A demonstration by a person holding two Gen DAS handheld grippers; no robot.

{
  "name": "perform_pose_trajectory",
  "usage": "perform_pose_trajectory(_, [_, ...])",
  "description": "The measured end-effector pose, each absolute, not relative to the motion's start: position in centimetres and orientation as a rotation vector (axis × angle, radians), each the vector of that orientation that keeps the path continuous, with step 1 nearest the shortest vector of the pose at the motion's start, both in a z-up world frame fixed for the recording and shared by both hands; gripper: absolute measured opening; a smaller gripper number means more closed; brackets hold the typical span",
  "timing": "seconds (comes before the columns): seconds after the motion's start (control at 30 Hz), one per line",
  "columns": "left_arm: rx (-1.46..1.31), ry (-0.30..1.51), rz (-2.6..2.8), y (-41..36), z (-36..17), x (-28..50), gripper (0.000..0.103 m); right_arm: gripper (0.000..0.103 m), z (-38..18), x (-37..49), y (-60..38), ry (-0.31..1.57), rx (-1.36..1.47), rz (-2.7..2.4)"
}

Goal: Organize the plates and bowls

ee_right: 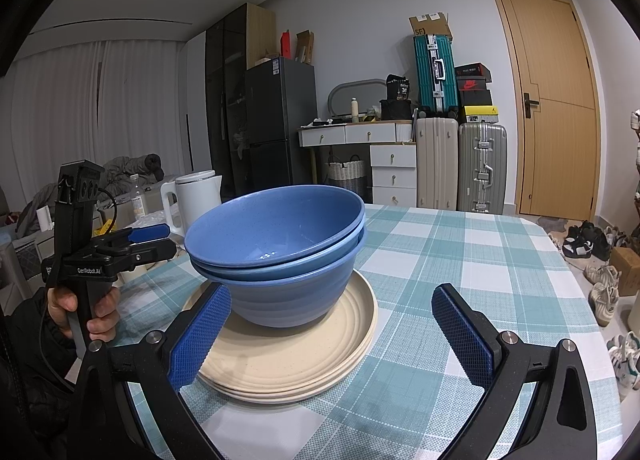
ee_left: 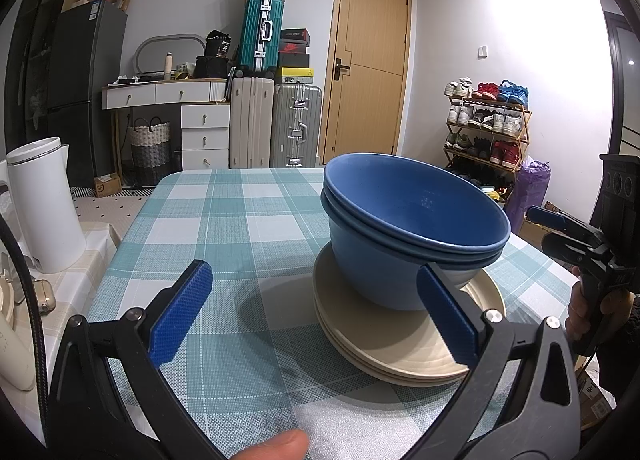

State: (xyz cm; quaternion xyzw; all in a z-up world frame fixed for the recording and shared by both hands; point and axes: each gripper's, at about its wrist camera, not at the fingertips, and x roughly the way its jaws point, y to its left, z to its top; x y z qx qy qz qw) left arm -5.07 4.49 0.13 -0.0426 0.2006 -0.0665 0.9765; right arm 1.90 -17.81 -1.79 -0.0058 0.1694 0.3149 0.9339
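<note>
While three blue bowls sat nested on three cream plates, left tongs and right tongs gaped wide, holding nothing.

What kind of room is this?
Probably a lived-in home, a dining spot sharing space with storage: a checked tablecloth, a fridge, stacked suitcases and a shoe rack.

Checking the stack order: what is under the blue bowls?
The bowls, three nested by their rims, sit on a stack of cream plates, three by their edges, on the checked tablecloth. The plate centre under the bowls is hidden.
</note>
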Motion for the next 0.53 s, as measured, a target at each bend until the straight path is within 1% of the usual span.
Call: perform_pose_trajectory(0.53, [-0.084,0.400,-0.136,4.46,0.13,-5.08,0.102,0.102,-1.76,1.94,-17.84,0.347,-0.012,0.644])
